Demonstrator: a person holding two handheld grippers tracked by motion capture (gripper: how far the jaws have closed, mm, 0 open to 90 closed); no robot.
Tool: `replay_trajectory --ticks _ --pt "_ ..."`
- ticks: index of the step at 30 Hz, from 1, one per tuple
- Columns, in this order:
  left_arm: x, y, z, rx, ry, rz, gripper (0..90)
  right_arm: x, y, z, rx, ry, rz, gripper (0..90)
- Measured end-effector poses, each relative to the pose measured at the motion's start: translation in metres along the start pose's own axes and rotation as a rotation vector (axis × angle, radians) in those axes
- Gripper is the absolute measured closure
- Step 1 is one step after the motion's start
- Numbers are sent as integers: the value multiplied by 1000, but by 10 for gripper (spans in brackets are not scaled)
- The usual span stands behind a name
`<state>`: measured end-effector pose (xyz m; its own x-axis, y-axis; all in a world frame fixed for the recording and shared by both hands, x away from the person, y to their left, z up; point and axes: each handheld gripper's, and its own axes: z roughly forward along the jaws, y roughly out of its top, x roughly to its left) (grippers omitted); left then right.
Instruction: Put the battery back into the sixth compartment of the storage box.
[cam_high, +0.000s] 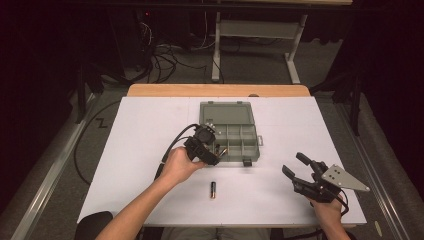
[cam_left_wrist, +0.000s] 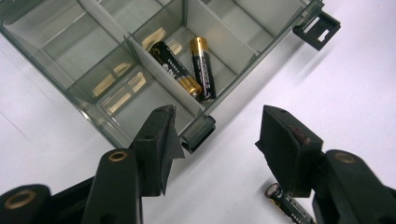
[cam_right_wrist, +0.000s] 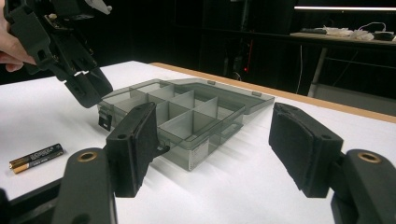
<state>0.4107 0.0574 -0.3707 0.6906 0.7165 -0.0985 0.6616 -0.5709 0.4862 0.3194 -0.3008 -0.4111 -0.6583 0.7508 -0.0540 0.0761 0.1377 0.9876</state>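
Note:
A grey see-through compartment box (cam_high: 252, 131) lies open at the middle of the white table, its lid (cam_high: 226, 112) flat behind it. Two black-and-gold batteries (cam_left_wrist: 175, 69) (cam_left_wrist: 203, 68) lie side by side in one front compartment. A third battery (cam_high: 212, 190) lies loose on the table in front of the box, also seen as a loose battery (cam_left_wrist: 286, 206) under my left gripper and as a loose battery (cam_right_wrist: 36, 157) at the left. My left gripper (cam_left_wrist: 217, 128) hangs open and empty over the box's front left corner. My right gripper (cam_high: 293, 163) stands open and empty to the right, aimed at the box (cam_right_wrist: 205, 149).
The table's wooden back edge (cam_high: 220, 90) runs behind the lid. Black latches (cam_left_wrist: 317, 29) stick out from the box's front wall. Cables (cam_high: 165, 60) and a white table frame (cam_high: 255, 30) stand on the floor beyond.

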Motion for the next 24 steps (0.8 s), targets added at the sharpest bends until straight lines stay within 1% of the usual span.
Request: replay_trajectory --ticks 8,13,17,24 --pt "-4 -7 -2 9 3 15 448 0 0 0 0 0 0 345" --pt "-7 -11 -1 4 -8 20 447 0 0 0 -1 0 0 345" --pt "-10 -15 1 16 3 34 444 0 0 0 2 1 -1 345" --pt "-16 -21 2 22 -6 45 444 0 0 0 3 1 -1 345"
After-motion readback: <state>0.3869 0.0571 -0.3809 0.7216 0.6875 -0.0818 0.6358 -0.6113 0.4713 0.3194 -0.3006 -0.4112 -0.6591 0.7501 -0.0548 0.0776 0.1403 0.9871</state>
